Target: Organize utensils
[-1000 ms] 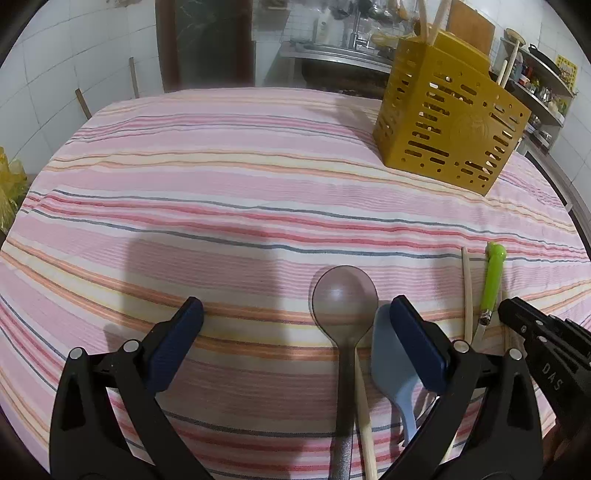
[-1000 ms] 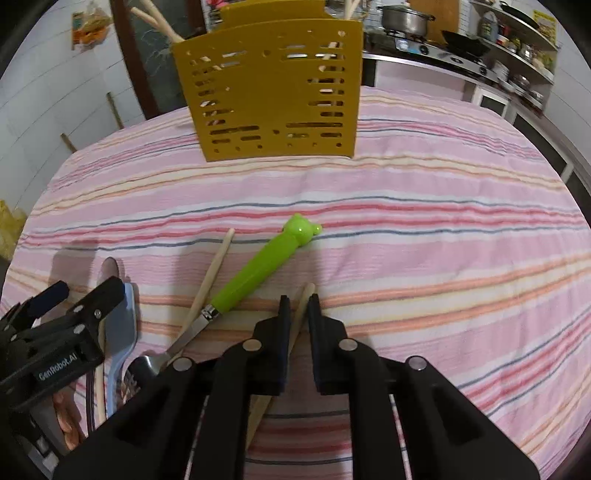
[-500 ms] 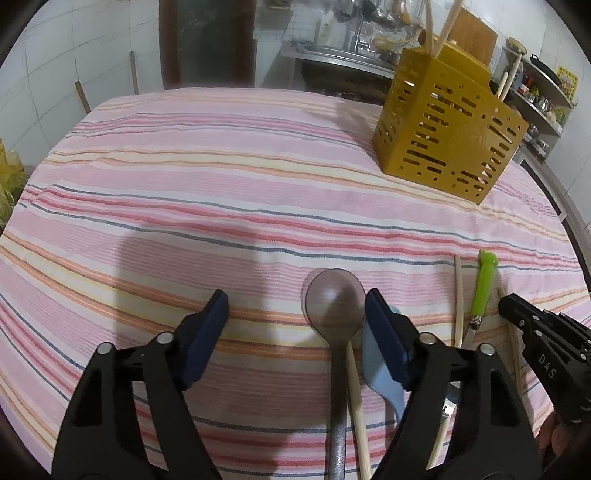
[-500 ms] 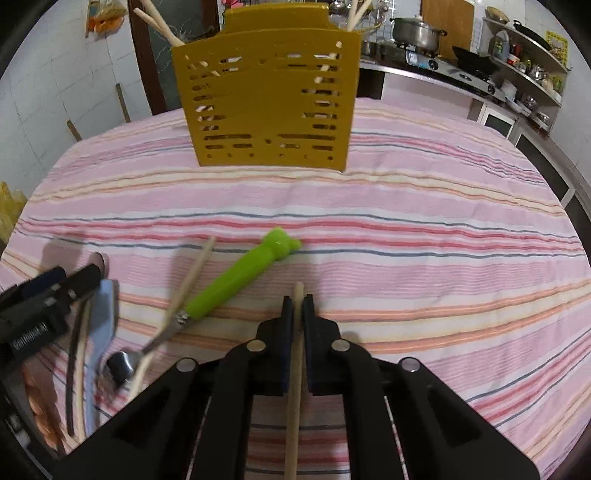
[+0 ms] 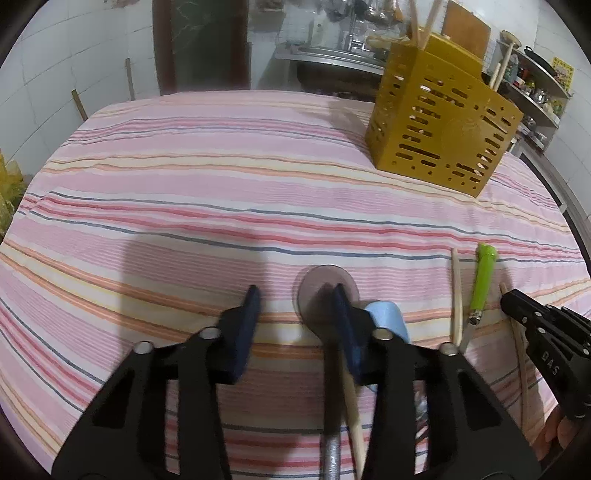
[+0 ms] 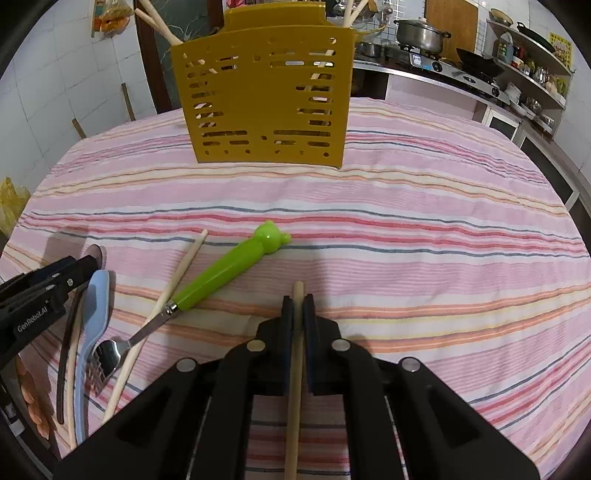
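Chopstick (image 6: 295, 369) clamped tight in the right gripper (image 6: 298, 314), both dark pads pressed against the wooden stick, its tip poking out just past the fingertips and the rest running back under the gripper body. Over on the left side, the left gripper (image 5: 295, 314) has its fingers apart with nothing held between them, low over the striped tablecloth (image 5: 221, 192); its right pad sits over the bowl of the dark spoon (image 5: 314, 295), whose handle runs back underneath beside a second wooden chopstick (image 5: 352, 410). Just right of that pad, the pale blue spoon (image 5: 388, 317) peeks out, touching or nearly touching the dark spoon's bowl. From the right wrist view, those same pieces lie bunched at the near left edge of the table, with the fork (image 6: 107, 358) resting among them, tines toward the camera. Its green handle (image 6: 221, 277), topped with a little bear-shaped head, angles away up the cloth. Another chopstick (image 6: 181, 273) crosses under the fork's metal neck, slanting the same general way. Farther back, well apart from the loose pieces, the yellow slotted utensil holder (image 6: 266, 96) stands upright on the cloth, with wooden sticks already poking out of its top. Beyond it, a kitchen counter (image 6: 443, 77) carrying a steel pot (image 6: 419, 35)
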`<state>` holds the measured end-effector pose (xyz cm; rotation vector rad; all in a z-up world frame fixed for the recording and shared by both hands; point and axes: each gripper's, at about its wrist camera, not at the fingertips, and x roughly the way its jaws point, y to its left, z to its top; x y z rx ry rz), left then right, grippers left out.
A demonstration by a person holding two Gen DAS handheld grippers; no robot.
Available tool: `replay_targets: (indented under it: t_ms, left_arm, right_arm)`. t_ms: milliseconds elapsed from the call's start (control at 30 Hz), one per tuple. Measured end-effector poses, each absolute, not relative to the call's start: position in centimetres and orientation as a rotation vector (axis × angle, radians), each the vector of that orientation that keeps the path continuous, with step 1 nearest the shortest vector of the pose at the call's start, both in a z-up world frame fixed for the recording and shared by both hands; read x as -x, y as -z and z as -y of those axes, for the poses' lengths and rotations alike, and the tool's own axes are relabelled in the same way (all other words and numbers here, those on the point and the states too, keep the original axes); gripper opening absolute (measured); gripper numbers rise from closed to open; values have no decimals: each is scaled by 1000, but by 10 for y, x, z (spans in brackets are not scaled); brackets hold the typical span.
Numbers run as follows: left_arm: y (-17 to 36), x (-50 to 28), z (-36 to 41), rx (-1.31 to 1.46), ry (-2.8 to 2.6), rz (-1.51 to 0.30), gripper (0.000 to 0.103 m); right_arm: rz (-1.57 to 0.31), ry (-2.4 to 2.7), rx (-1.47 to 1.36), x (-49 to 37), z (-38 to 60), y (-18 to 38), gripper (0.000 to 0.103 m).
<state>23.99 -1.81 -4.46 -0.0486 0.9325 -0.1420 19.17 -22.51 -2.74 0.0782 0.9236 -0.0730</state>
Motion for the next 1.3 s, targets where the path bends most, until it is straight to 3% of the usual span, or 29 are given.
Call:
replay_targets:
  t_ms: [267, 467, 833, 933, 1100, 1200, 1300]
  left_arm:
    - [42, -237, 22, 43, 167, -914, 6]
    - [32, -233, 21, 33, 161, -864, 2]
    - [20, -232, 0, 56, 148, -855, 2]
    - [20, -235, -13, 82, 133, -870, 18]
    - [22, -233, -17, 91, 119, -869, 59]
    - [22, -231, -8, 87, 121, -855, 75]
    - [27, -236, 7, 63, 133, -871, 77]
  right_arm:
    - [-903, 58, -101, -189, 228, 26, 6]
    - [-894, 48, -112, -187, 231, 26, 6]
    - [-894, 32, -116, -184, 233, 26, 6]
    - [-894, 29, -124, -183, 232, 26, 6]
    - [-892, 23, -156, -181, 236, 27, 6]
    - [-888, 24, -172, -180, 238, 28, 7]
    - [-887, 24, -172, -179, 238, 28, 7]
